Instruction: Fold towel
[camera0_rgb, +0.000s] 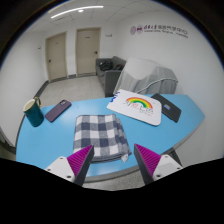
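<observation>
Brightly, evenly lit from ceiling strip lights overhead. Soft glare on the blue tabletop; only faint shadows. Strong fisheye bending toward the rim, with far walls slightly soft.

A blue table carries everything. On it lie a folded checked towel; a rainbow-printed white bag; a dark phone; a green cup; a black item.
</observation>
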